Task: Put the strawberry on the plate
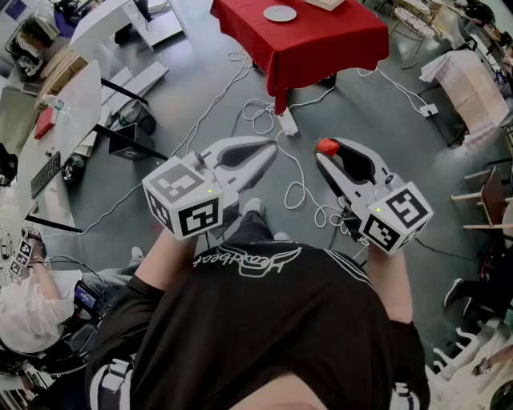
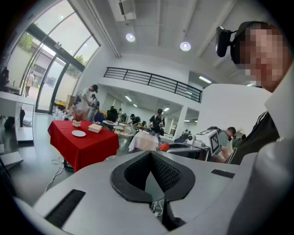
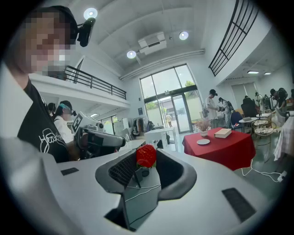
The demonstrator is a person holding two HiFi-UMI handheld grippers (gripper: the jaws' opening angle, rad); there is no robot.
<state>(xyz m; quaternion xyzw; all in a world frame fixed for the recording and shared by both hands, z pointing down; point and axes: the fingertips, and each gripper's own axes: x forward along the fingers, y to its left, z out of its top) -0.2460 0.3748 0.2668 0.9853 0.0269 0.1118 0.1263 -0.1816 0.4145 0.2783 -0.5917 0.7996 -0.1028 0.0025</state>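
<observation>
Closest to the head camera, the person's black shirt (image 1: 264, 320) fills the lower frame, and both grippers are held out beyond it above the floor (image 1: 192, 88). The strawberry (image 1: 327, 146) is pinched at the very tips of the right gripper (image 1: 325, 152), whose jaws are closed on it with the hollow behind left free. The left gripper (image 1: 271, 147) carries nothing; its jaws are pressed together at the tips.

Pick-up can be judged done. The carry and the release are left: the plate (image 1: 280, 14) lies bare on the red-clothed worktop (image 1: 321, 44), well apart, toward 12 o'clock from the grippers in the head view and toward 3 o'clock from the fruit in the right gripper view.

In the right gripper view the fruit's long axis appears roughly upright, 12 to 6 o'clock, with a green trace, probably the calyx, at its lower end. The head view shows it too small for its axis to be told.
</observation>
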